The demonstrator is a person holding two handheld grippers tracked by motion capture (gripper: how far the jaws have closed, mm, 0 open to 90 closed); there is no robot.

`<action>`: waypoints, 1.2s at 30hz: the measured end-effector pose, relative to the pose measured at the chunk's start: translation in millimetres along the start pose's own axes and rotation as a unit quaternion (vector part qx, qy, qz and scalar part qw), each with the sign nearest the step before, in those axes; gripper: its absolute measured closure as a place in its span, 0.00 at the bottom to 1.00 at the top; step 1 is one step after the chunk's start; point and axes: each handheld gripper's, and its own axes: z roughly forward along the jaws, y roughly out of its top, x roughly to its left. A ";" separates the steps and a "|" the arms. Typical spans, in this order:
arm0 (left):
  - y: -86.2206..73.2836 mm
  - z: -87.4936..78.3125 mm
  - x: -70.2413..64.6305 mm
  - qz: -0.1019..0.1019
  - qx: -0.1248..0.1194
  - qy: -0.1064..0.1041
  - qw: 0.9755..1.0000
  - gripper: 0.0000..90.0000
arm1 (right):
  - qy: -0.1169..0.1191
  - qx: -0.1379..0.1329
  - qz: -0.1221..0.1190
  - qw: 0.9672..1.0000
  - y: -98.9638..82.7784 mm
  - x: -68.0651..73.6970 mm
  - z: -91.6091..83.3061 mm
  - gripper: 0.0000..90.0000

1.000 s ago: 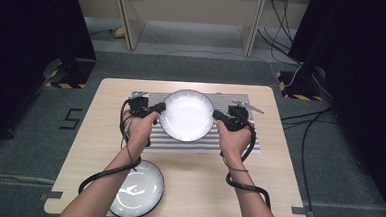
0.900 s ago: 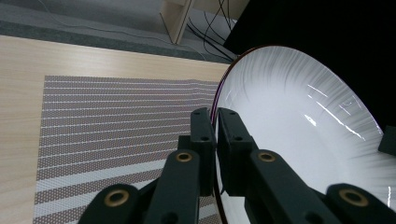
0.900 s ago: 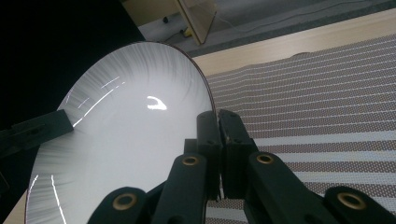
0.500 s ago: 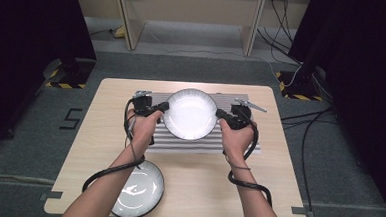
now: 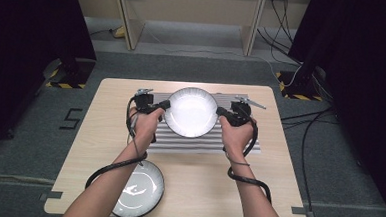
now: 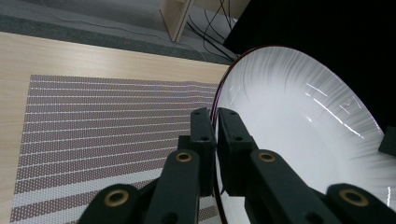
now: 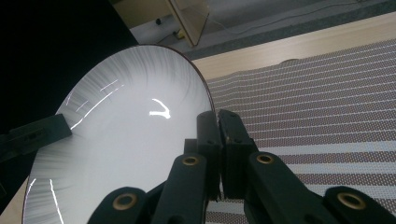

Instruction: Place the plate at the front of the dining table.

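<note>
A person at a wooden table [image 5: 278, 158] holds a white plate [image 5: 191, 112] between two hand-held grippers, above a striped mat [image 5: 204, 143]. The left gripper [image 5: 165, 106] pinches the plate's left rim; in the left gripper view its jaws are clamped tight on the dark-edged rim [image 6: 219, 100], one jaw on each face of the plate [image 6: 299, 126]. The right gripper [image 5: 220, 111] grips the opposite rim the same way; in the right gripper view its jaws are closed on the edge of the plate [image 7: 126, 135], with the mat [image 7: 317, 116] spread beyond it. The plate appears lifted off the mat, tilted in both gripper views. A second plate [image 5: 137, 188], also white, lies on the table's near left corner, well apart from the first, beside the person's left forearm. Cables trail from both grippers across the tabletop.
</note>
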 end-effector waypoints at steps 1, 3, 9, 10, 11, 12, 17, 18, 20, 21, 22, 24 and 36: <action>-0.1 1.1 0.3 0.000 0.001 -0.001 1.000 0.95 | -0.001 0.001 0.000 1.000 0.0 -0.6 0.6 0.98; -0.2 3.7 0.4 -0.002 0.003 -0.001 1.000 0.95 | -0.002 0.000 0.003 1.000 0.1 -2.0 2.0 0.98; -1.2 10.5 1.1 0.002 0.011 0.006 1.000 0.94 | -0.004 0.005 0.009 1.000 -1.0 -6.9 8.2 0.98; -1.7 11.2 1.2 0.001 0.011 0.007 1.000 0.94 | -0.005 0.007 0.012 1.000 -1.9 -8.3 9.8 0.98; -2.3 12.3 1.4 0.002 0.012 0.007 1.000 0.94 | -0.006 0.009 0.011 1.000 -2.3 -9.0 10.6 0.98; -3.1 13.7 2.1 0.001 0.014 0.008 1.000 0.94 | -0.006 0.009 0.011 1.000 -3.0 -9.9 11.8 0.98; -6.2 18.0 3.9 -0.003 0.021 0.013 1.000 0.94 | -0.008 0.015 0.019 1.000 -6.4 -12.5 16.4 0.98; -7.0 19.0 4.1 -0.004 0.023 0.012 1.000 0.94 | -0.009 0.016 0.018 1.000 -6.7 -13.1 16.9 0.98; -8.3 21.1 4.6 -0.004 0.024 0.014 1.000 0.94 | -0.011 0.018 0.022 1.000 -7.8 -14.1 18.6 0.98; -8.6 21.9 4.9 -0.005 0.025 0.014 1.000 0.94 | -0.013 0.018 0.021 1.000 -8.1 -14.8 19.4 0.98; -9.0 22.9 5.4 -0.006 0.026 0.012 1.000 0.94 | -0.013 0.017 0.023 0.999 -8.2 -14.9 19.9 0.98; -9.6 25.3 6.6 -0.006 0.029 0.013 0.999 0.94 | -0.016 0.019 0.021 0.999 -8.3 -15.7 21.3 0.98; -13.3 33.5 8.9 -0.008 0.041 0.020 0.999 0.94 | -0.019 0.028 0.025 0.999 -13.7 -22.0 29.7 0.98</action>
